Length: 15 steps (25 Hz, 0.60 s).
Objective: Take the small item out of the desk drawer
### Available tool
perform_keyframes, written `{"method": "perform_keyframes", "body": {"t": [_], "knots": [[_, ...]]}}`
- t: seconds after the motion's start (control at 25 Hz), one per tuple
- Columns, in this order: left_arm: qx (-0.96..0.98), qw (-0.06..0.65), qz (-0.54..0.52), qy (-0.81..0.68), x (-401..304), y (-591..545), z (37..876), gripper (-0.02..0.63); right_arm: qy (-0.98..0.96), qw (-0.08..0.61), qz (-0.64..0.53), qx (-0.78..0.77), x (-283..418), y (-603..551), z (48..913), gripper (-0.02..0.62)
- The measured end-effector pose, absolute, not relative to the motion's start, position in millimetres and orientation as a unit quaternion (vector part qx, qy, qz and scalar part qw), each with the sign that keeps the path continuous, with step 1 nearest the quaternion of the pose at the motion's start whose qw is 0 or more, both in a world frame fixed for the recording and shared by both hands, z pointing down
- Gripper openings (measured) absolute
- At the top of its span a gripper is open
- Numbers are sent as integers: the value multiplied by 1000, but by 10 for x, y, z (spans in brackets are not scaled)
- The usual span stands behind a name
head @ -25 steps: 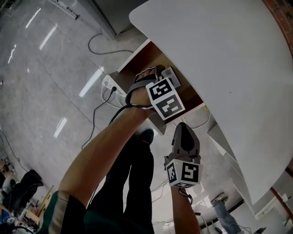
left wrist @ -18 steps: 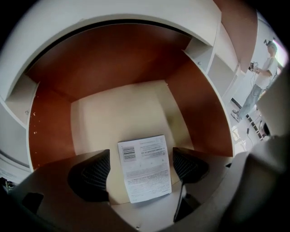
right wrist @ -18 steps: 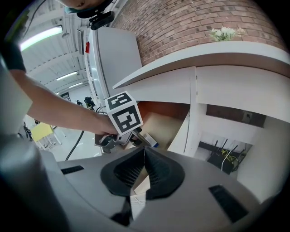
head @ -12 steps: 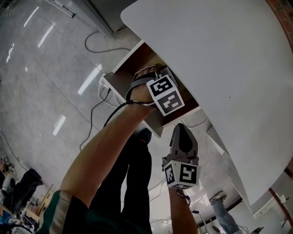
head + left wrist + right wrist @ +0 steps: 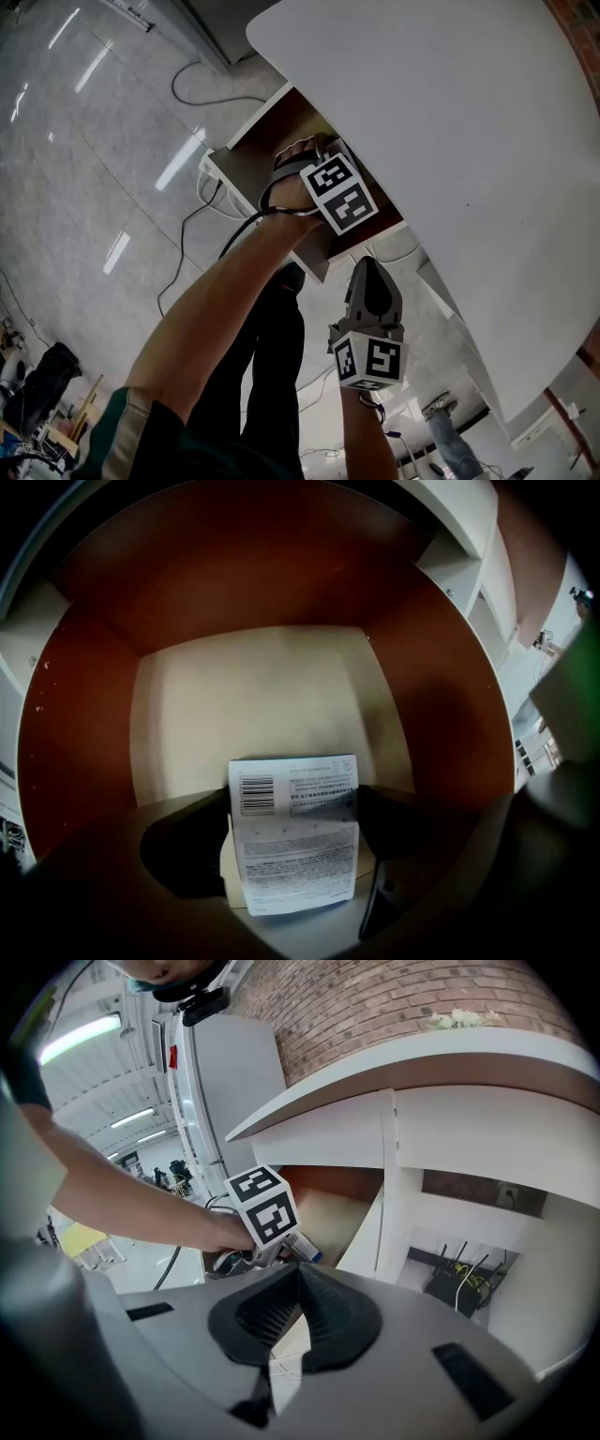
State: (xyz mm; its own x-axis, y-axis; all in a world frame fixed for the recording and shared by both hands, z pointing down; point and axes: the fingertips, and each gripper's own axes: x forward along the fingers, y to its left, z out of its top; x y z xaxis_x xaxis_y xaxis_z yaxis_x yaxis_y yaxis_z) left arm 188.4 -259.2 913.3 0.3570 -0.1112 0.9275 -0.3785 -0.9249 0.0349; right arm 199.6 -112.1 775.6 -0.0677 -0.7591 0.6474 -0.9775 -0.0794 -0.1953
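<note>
The desk drawer (image 5: 246, 155) stands pulled out from under the white desktop (image 5: 450, 112). My left gripper (image 5: 329, 156) reaches into it, with its marker cube (image 5: 339, 194) on top. In the left gripper view, my left gripper (image 5: 293, 810) is shut on a small white box (image 5: 295, 855) with a barcode label, held above the pale drawer bottom (image 5: 253, 705). My right gripper (image 5: 368, 264) hangs shut and empty below the drawer's front. In the right gripper view, the right gripper (image 5: 298, 1274) looks at the left marker cube (image 5: 264, 1206) and the box's end (image 5: 305, 1249).
Red-brown drawer walls (image 5: 84, 714) close in round the box. White desk panels (image 5: 398, 1194) stand right of the drawer, with cables (image 5: 455, 1283) behind them. A power strip and cords (image 5: 211, 183) lie on the glossy floor. The person's legs (image 5: 277, 356) stand below the drawer.
The left gripper has stayed in the drawer, shut on the box. The right gripper has sunk slightly lower in the head view.
</note>
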Motion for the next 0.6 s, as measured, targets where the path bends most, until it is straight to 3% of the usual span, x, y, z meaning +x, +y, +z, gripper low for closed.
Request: {"method": "perform_keyframes", "body": {"t": [0.6], "knots": [[826, 130, 519, -180, 1813, -2651, 8896, 426, -658, 164, 320, 662, 1963, -1129, 7671, 25]]}}
